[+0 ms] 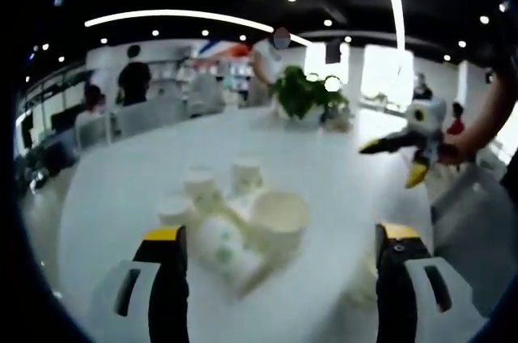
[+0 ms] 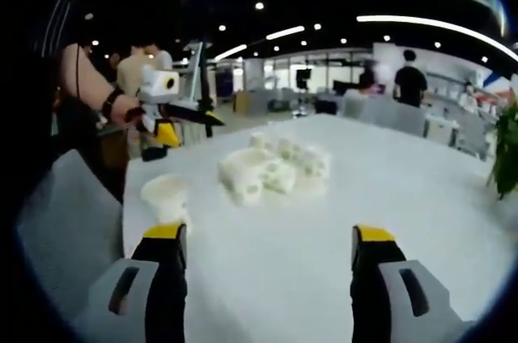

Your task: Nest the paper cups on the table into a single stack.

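Note:
Several white paper cups [image 1: 235, 213] cluster on the white table [image 1: 121, 189]. Some stand upright and others lie on their sides; one [image 1: 279, 218] turns its mouth towards me. My left gripper [image 1: 280, 234] hovers open just in front of them, nothing between its jaws. My right gripper [image 1: 413, 145] shows farther right, held by a hand above the table's edge. In the right gripper view the cup cluster [image 2: 267, 169] lies ahead, and a single cup [image 2: 166, 197] stands near the table edge by the left jaw. My right gripper [image 2: 269, 234] is open and empty. My left gripper [image 2: 170, 108] appears at the far left.
A potted plant [image 1: 307, 96] stands at the table's far side. Grey chairs [image 1: 473, 230] [image 2: 65, 213] sit close to the table's edge. People stand among desks in the background.

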The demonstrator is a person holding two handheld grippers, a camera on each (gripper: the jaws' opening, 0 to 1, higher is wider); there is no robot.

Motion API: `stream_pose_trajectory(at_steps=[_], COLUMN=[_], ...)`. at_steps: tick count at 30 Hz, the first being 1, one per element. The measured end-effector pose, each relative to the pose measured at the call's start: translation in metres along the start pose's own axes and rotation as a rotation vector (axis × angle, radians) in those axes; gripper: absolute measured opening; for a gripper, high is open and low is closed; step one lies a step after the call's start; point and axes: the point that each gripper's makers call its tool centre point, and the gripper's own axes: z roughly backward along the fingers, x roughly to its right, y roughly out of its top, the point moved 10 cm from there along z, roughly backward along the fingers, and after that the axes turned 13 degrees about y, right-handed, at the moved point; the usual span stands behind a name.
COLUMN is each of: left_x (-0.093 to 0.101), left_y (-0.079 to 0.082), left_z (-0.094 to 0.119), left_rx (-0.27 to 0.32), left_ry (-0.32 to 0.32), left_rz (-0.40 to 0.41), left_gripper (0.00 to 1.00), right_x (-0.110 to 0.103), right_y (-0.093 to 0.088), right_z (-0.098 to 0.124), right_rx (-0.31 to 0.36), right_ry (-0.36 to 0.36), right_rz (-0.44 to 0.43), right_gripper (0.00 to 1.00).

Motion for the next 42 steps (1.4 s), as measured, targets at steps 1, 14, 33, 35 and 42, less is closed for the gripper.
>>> stream_pose_trajectory(at_steps=[1, 14, 33, 35, 42], left_x=[0.0, 0.002, 0.008, 0.008, 0.012], left_y=[0.0, -0.003, -0.004, -0.003, -0.001], left_z=[-0.001, -0.027, -0.059, -0.062, -0.071], left_rx=[-0.004, -0.027, -0.069, -0.07, -0.075], left_ry=[-0.002, -0.05, -0.126, -0.131, -0.156], left_rz=[-0.006, -0.025, -0.076, -0.086, -0.103], left_gripper=[0.96, 0.92, 0.79, 0.78, 0.73], right_x=[0.0, 0.003, 0.002, 0.001, 0.003], right_y=[0.0, -0.001, -0.008, -0.008, -0.009], right_z=[0.0, 0.002, 0.01, 0.01, 0.015], right_rx=[0.0, 0.011, 0.023, 0.021, 0.029], right_ry=[-0.002, -0.016, -0.017, -0.019, -0.027], right_rz=[-0.002, -0.012, -0.041, -0.049, -0.056], right_gripper=[0.81, 0.81, 0.79, 0.79, 0.78])
